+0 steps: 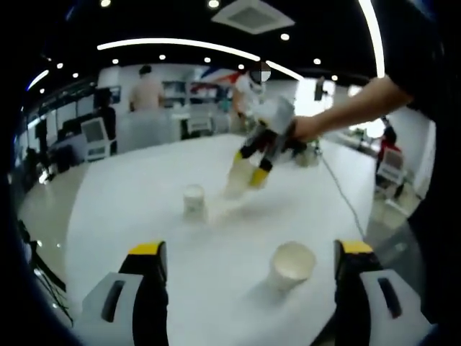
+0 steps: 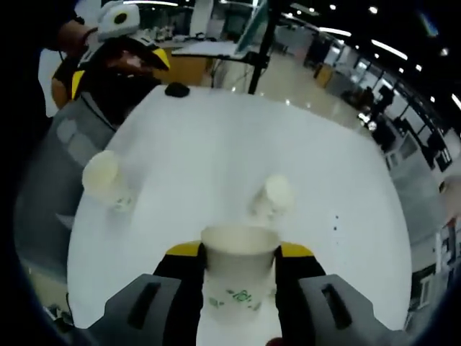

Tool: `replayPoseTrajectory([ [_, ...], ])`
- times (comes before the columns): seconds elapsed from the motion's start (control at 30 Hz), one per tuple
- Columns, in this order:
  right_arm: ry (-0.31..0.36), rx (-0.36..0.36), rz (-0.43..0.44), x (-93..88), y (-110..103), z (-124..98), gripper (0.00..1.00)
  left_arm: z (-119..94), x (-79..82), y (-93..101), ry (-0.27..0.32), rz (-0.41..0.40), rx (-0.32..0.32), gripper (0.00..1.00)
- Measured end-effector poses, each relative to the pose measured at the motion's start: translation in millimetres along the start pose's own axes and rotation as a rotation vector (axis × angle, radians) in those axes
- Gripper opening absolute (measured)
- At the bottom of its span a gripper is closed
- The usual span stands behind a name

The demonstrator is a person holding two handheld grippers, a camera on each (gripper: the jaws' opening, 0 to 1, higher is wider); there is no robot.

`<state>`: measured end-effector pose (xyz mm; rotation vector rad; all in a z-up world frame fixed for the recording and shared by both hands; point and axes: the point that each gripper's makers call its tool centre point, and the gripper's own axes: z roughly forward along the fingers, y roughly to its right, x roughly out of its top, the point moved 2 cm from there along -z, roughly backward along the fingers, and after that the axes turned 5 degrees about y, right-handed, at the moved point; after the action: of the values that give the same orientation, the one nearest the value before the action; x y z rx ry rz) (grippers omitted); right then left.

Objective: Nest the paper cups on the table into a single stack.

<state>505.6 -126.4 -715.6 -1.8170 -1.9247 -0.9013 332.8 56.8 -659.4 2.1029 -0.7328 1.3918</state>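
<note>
Three paper cups in total: one clamped in right gripper (image 2: 240,263), held above white table (image 1: 144,194); two upright on table, well apart. Left gripper (image 1: 248,252) spread wide, empty.

Open-plan office interior. Ceiling dark, fitted with round recessed downlights (image 1: 162,56), long curved strip lights (image 1: 180,45) and a square air-conditioning vent (image 1: 252,14). Large white table (image 1: 144,194) with rounded edge in foreground; a thin cable (image 1: 344,198) runs across its right side in the left gripper view, a small dark object (image 2: 176,89) lies near its far edge in the right gripper view. Floor pale and glossy (image 2: 302,79), reflecting ceiling light. White office chairs (image 1: 95,138) at left; desks and partitions behind. Person in a light shirt (image 1: 148,90) standing with back turned. Bright window (image 1: 310,101) at right background.
</note>
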Motion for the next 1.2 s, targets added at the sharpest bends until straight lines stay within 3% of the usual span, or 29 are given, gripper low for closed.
replayPoseTrajectory([
  [0.17,0.043,-0.056,0.002,6.8,-5.1,-25.7,0.35,-4.9,0.3,-1.1,0.003,-0.011,0.009,0.95],
  [0.43,0.191,-0.183,0.042,40.5,-15.5,-72.9,0.35,-11.8,1.7,1.3,0.010,-0.018,0.021,0.94],
  [0.5,0.230,-0.189,0.063,51.8,-26.4,-83.8,0.35,-13.5,0.7,4.9,0.013,-0.024,0.020,0.94],
  [0.6,0.252,-0.204,0.042,60.8,-34.8,-92.0,0.35,-14.3,0.5,9.4,0.016,-0.028,0.013,0.95],
  [0.93,0.465,-0.290,0.099,108.4,-54.1,-123.0,0.35,-16.2,-3.1,18.0,-0.001,-0.010,-0.019,0.95],
  [1.2,0.602,-0.317,0.199,122.8,-72.2,-134.9,0.35,-15.3,-2.9,18.3,-0.007,-0.006,-0.034,0.94],
])
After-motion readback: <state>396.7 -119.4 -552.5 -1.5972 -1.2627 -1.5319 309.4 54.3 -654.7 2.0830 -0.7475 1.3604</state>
